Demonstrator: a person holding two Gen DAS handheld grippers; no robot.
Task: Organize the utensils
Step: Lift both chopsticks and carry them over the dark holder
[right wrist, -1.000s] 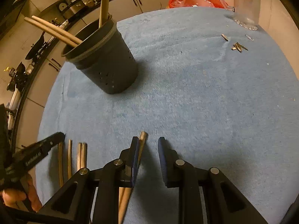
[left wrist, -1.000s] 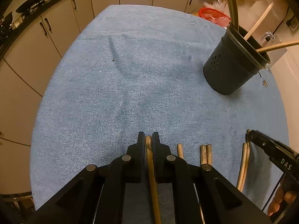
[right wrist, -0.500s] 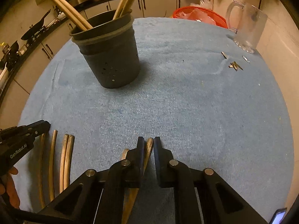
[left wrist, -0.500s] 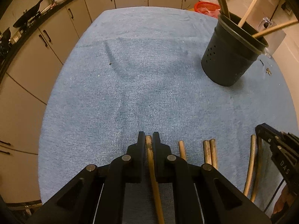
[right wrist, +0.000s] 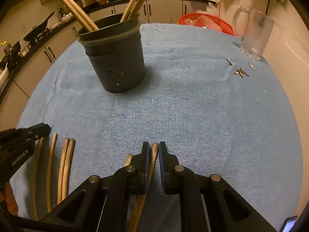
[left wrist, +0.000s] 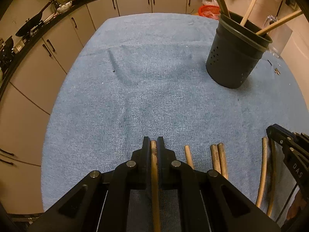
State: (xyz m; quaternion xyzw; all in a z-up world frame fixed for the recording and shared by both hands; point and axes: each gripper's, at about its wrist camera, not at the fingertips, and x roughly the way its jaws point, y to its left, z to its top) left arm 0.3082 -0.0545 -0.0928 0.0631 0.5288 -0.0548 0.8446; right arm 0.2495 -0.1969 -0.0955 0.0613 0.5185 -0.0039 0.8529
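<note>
One wooden chopstick (left wrist: 154, 154) is gripped by the closed left hand-held gripper (left wrist: 154, 145) at 6 o'clock of the blue-towelled surface (left wrist: 154, 77). Another chopstick (right wrist: 153, 156) is clamped by the right hand-held gripper (right wrist: 154, 148). The dark holder (right wrist: 115, 58), with sticks inside, is seen at 11 o'clock.

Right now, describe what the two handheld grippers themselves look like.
Both are matte black. The left gripper and right gripper each have two flat, narrow fingers on angled linkage arms with round silver pivot pins. Seen from the right camera, the left gripper's side carries white "GenRobot.AI" lettering; from the left camera, the right one shows white letters "DAS". A thin black cable hangs beneath the right gripper.
</note>
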